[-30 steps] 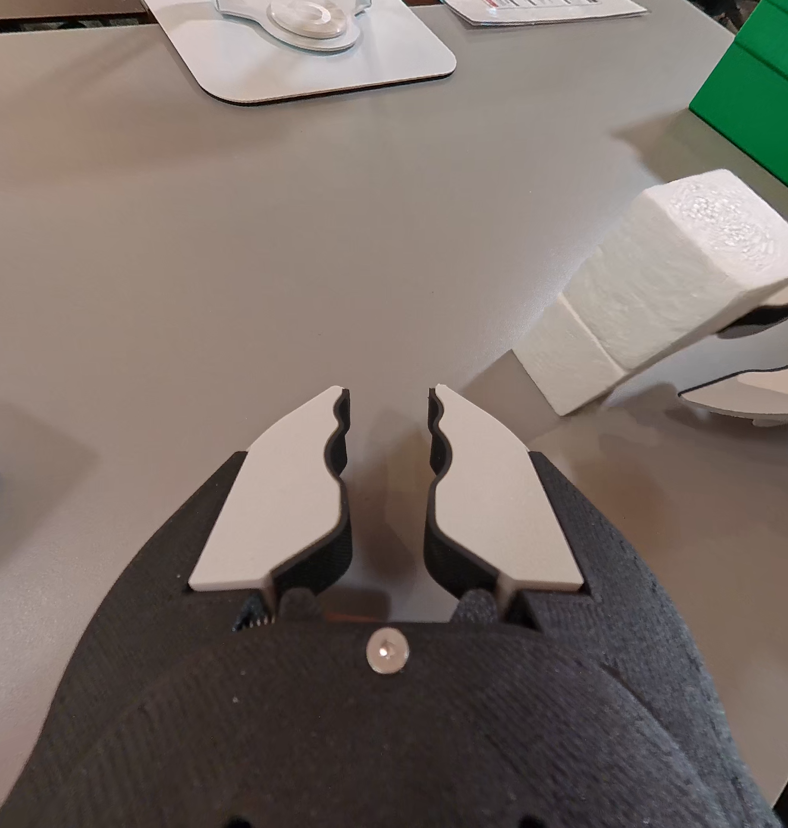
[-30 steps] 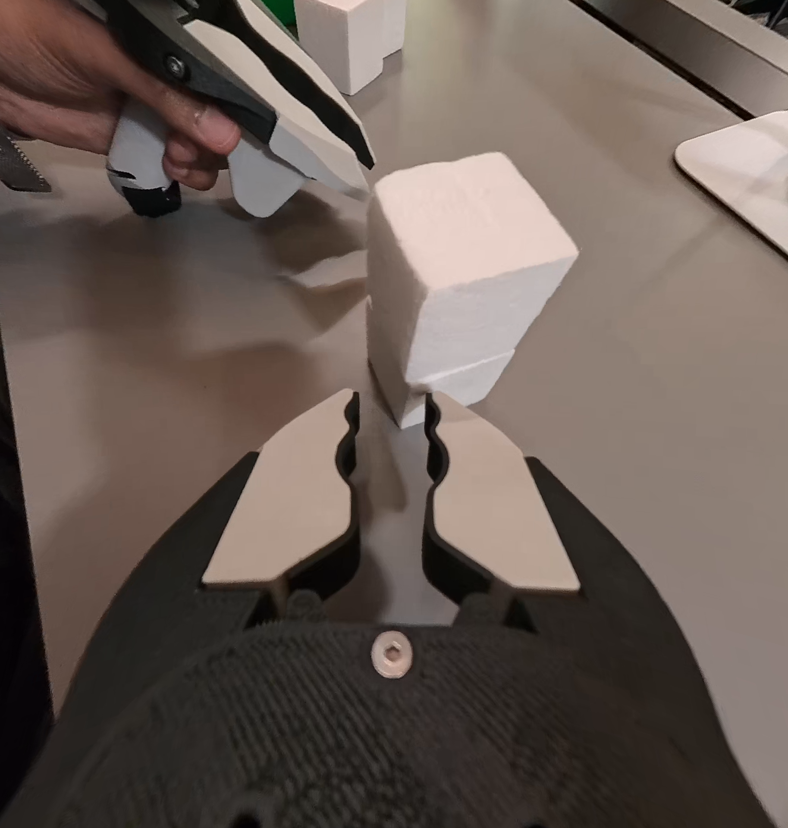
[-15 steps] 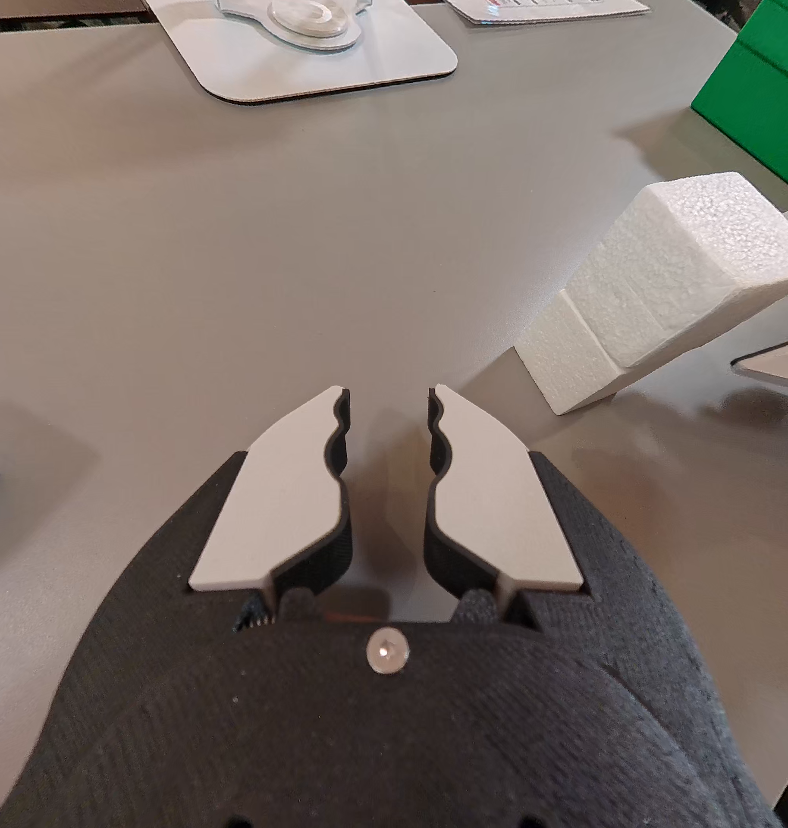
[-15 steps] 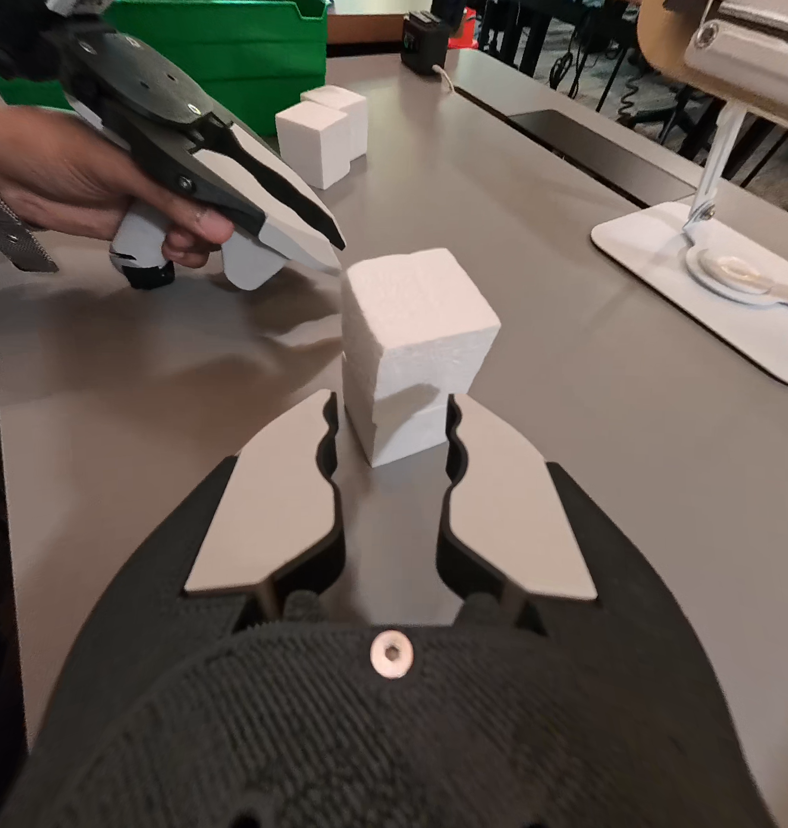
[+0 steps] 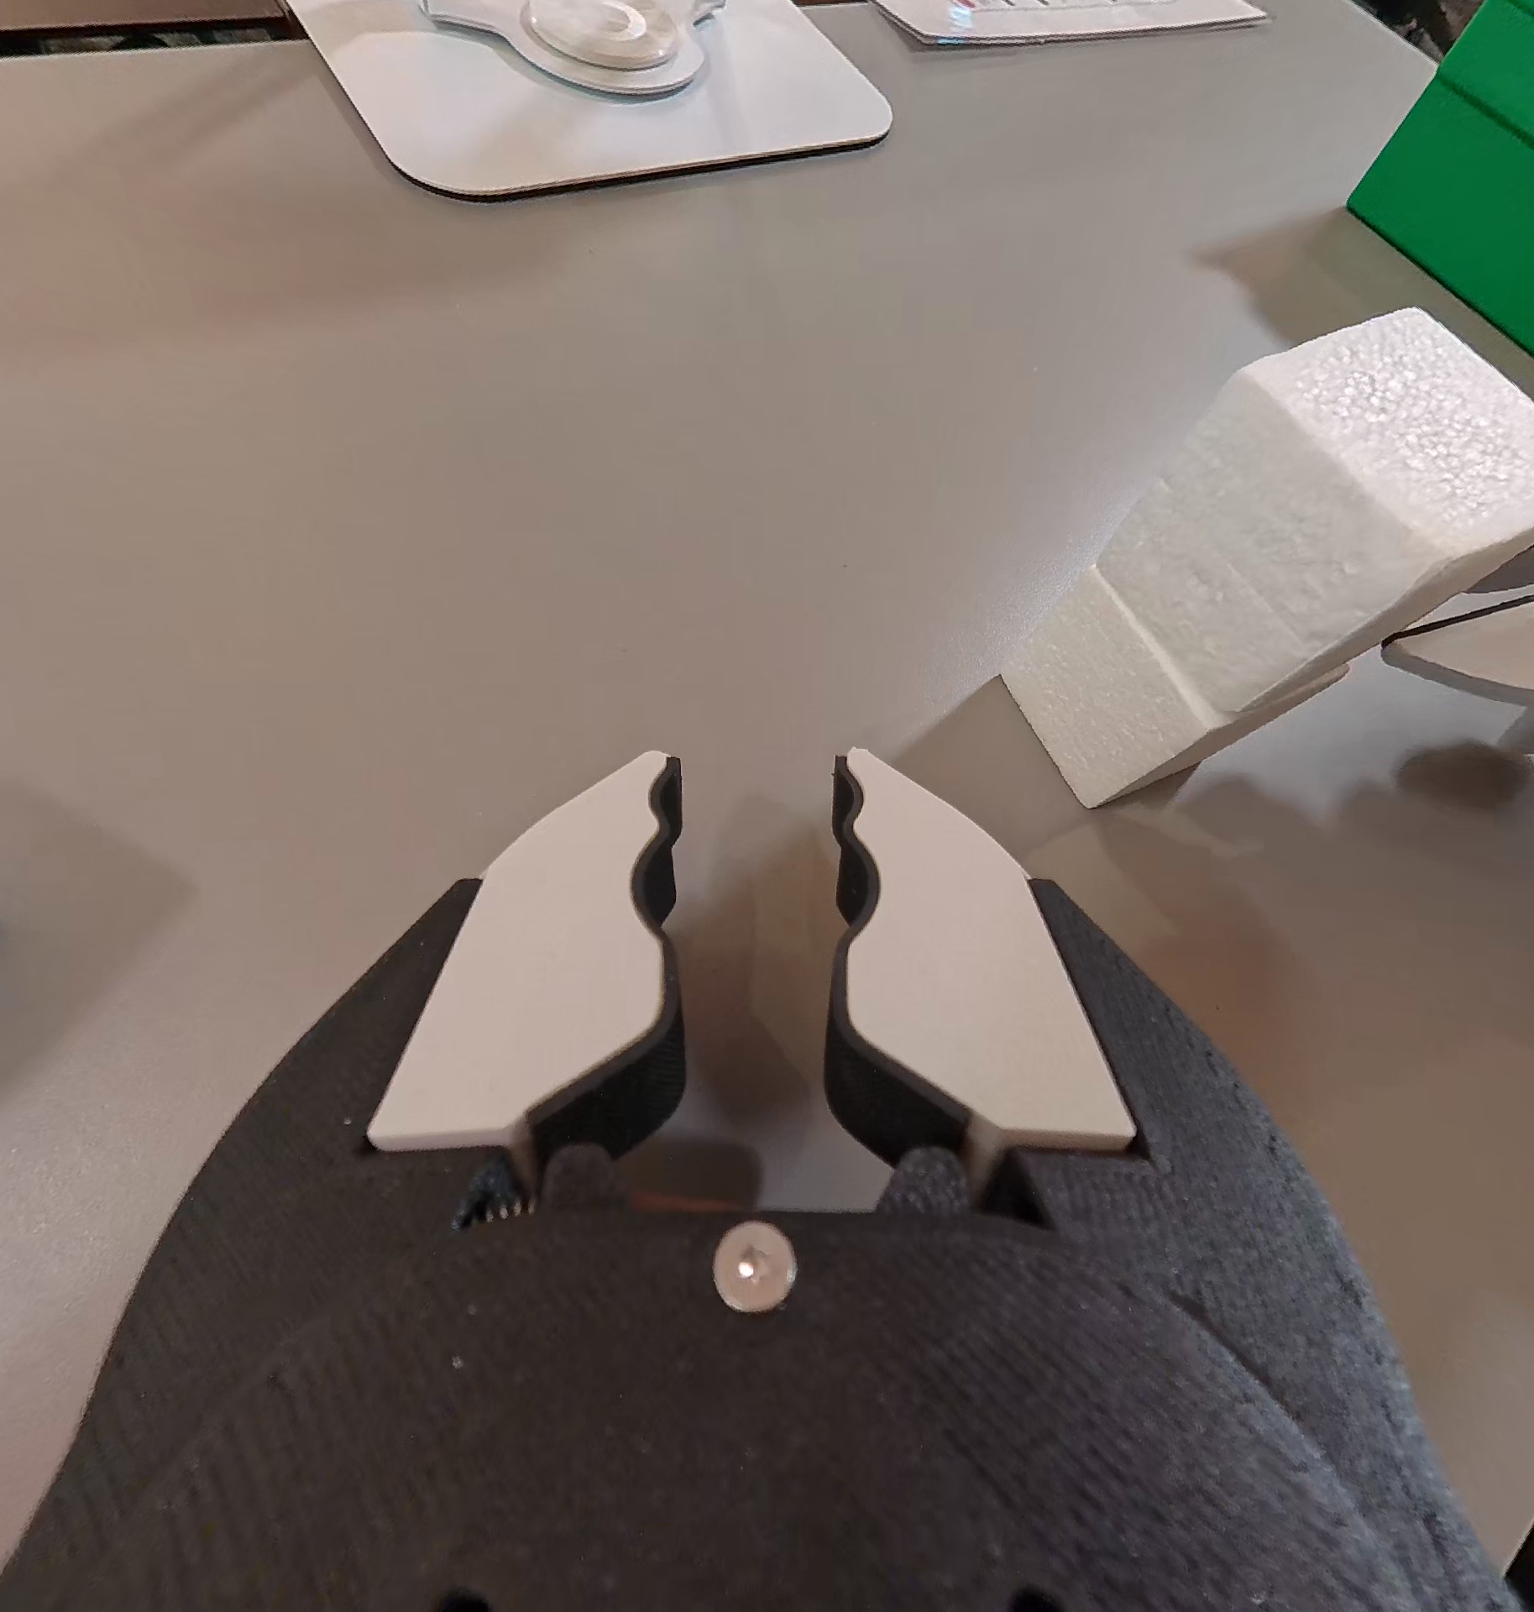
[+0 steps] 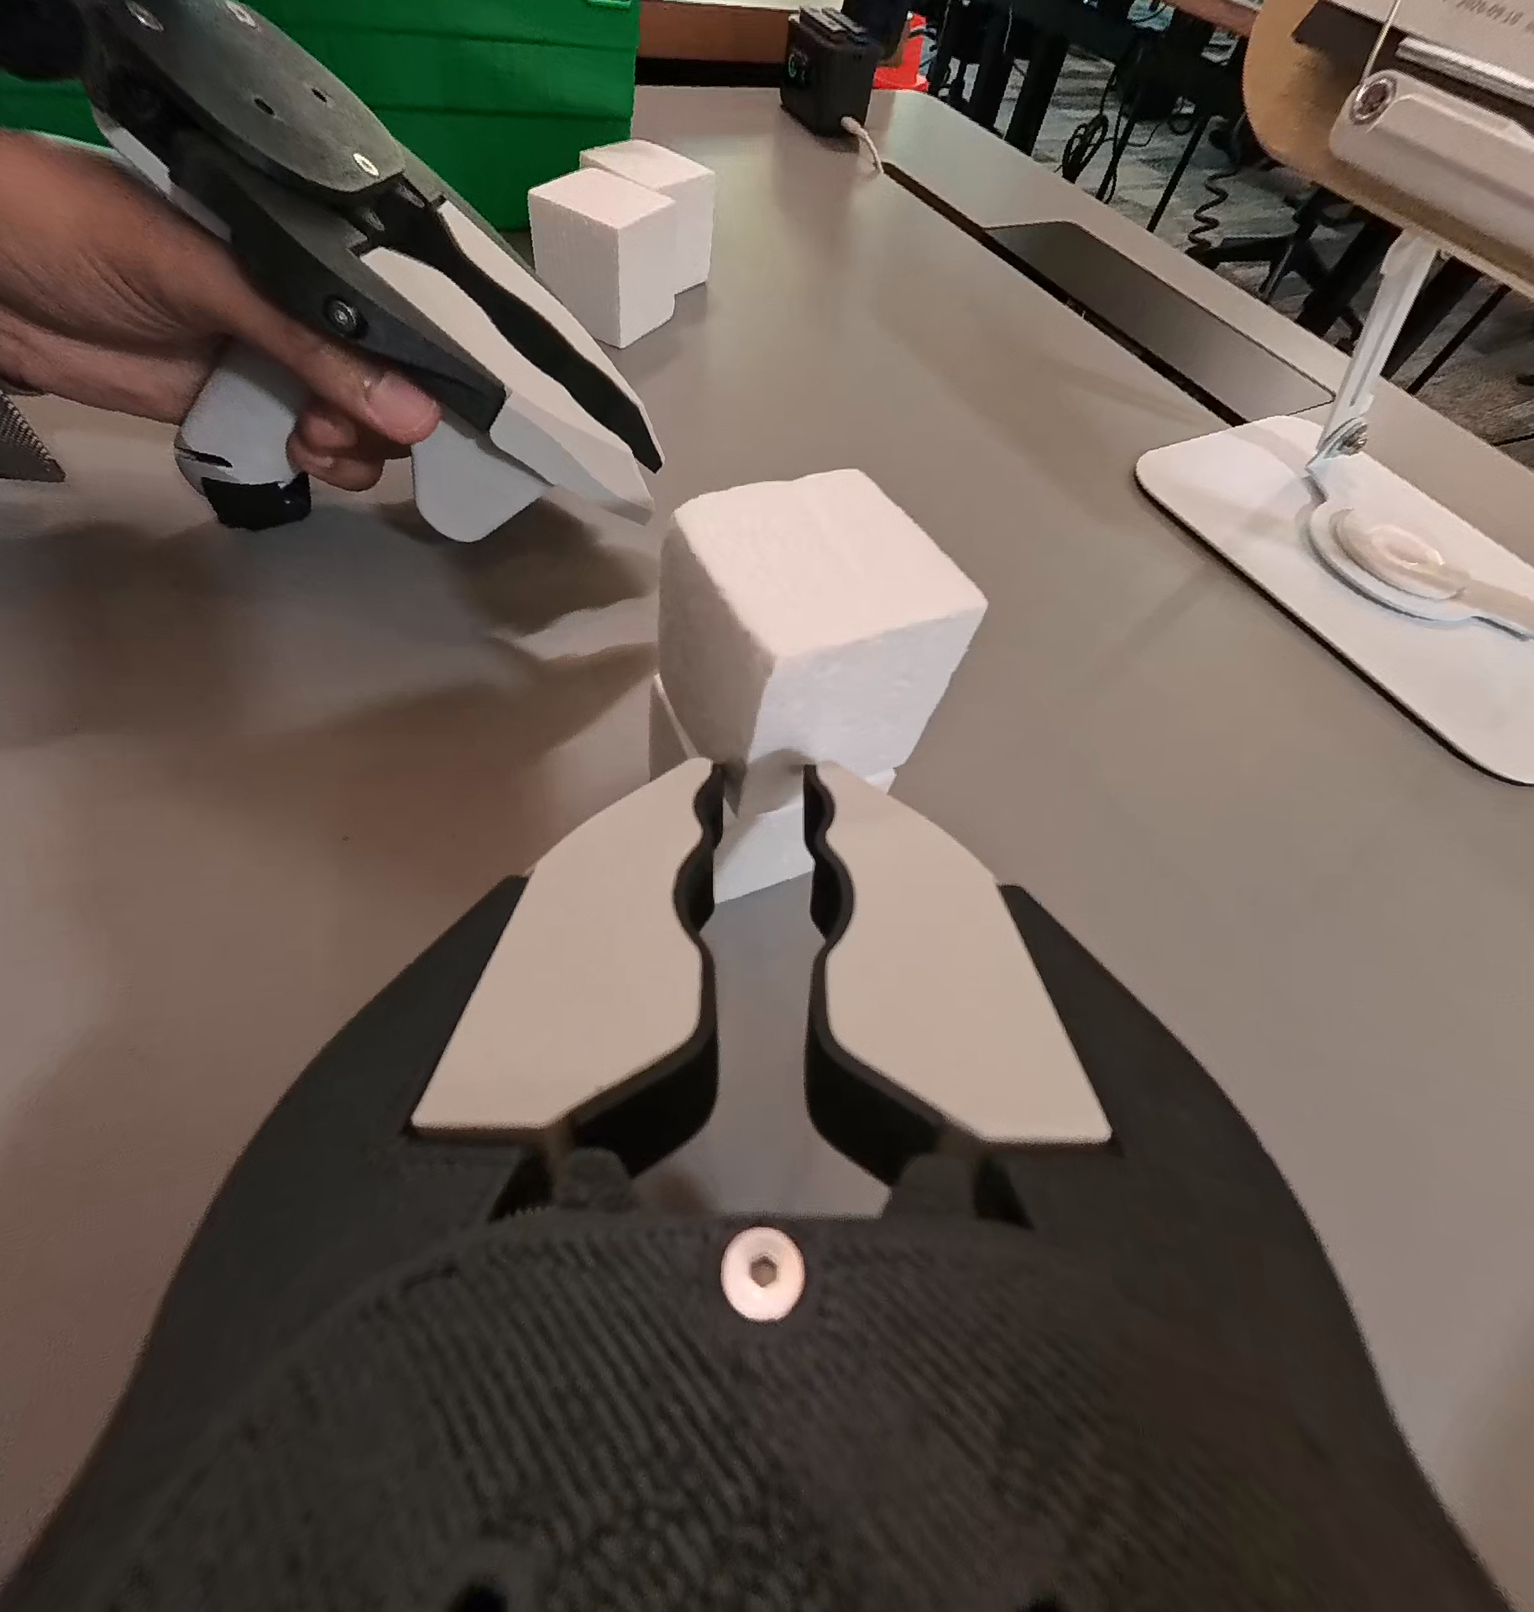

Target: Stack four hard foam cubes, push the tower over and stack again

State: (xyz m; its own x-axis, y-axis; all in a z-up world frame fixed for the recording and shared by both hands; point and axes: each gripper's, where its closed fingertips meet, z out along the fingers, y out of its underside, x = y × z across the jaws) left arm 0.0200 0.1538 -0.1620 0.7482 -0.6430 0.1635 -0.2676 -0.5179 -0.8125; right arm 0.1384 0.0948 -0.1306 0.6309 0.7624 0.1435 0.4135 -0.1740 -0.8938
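Note:
A white foam block with a narrower stepped base stands on the grey table, slightly tipped. My right gripper is shut on its lower near corner, with foam showing between the fingertips. In the left wrist view the block sits at the right, with the right gripper's fingers at its far side. My left gripper is open and empty over bare table, left of the block. In the right wrist view the left gripper, held by a hand, has its tips just above the block's top left edge.
Two more foam blocks stand farther back beside a green bin, which also shows in the left wrist view. A white base plate with a stand lies at the right. A small black device sits at the far edge.
My right gripper opened wider, moved in around the block's lower corner and closed on it. The left gripper stayed nearly still.

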